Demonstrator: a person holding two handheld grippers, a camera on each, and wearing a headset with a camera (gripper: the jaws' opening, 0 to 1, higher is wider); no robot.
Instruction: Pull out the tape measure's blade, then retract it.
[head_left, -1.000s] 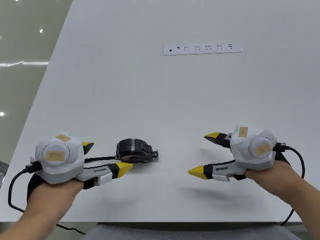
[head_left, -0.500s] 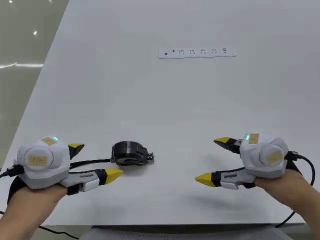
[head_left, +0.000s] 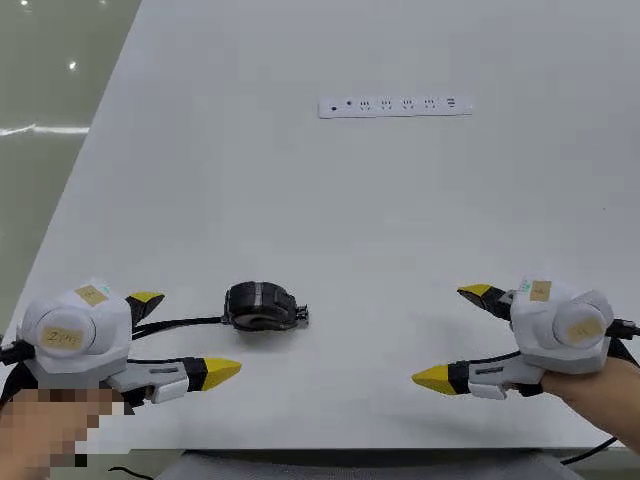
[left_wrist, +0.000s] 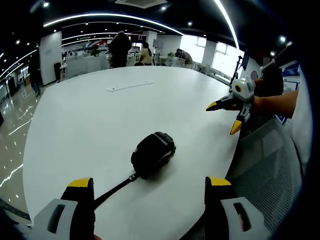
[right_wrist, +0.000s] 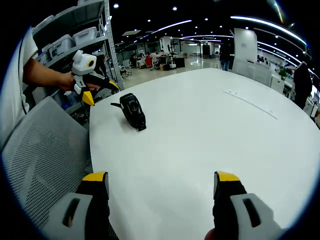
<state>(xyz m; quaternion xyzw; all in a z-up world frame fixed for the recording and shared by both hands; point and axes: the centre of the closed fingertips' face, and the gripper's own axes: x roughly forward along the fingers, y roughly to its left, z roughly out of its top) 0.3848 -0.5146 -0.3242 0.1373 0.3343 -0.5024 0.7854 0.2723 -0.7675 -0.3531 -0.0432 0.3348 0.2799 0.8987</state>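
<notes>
A black tape measure (head_left: 262, 306) lies on the white table (head_left: 330, 200), its wrist strap (head_left: 185, 322) trailing left. It also lies ahead of the jaws in the left gripper view, as tape measure (left_wrist: 153, 152), and far off in the right gripper view as tape measure (right_wrist: 132, 110). My left gripper (head_left: 188, 335) is open at the table's near left, its yellow tips left of the tape measure and apart from it. My right gripper (head_left: 458, 334) is open at the near right, well clear of the tape. No blade is drawn out.
A white power strip (head_left: 395, 105) lies at the far middle of the table. The table's front edge runs just below both grippers, with a grey mesh chair (right_wrist: 45, 155) beyond it. People stand far off in the room (left_wrist: 120, 47).
Both grippers have drawn back toward the table's near edge and outward, away from the tape measure. The tape measure lies where it was; the head view has shifted a little.
</notes>
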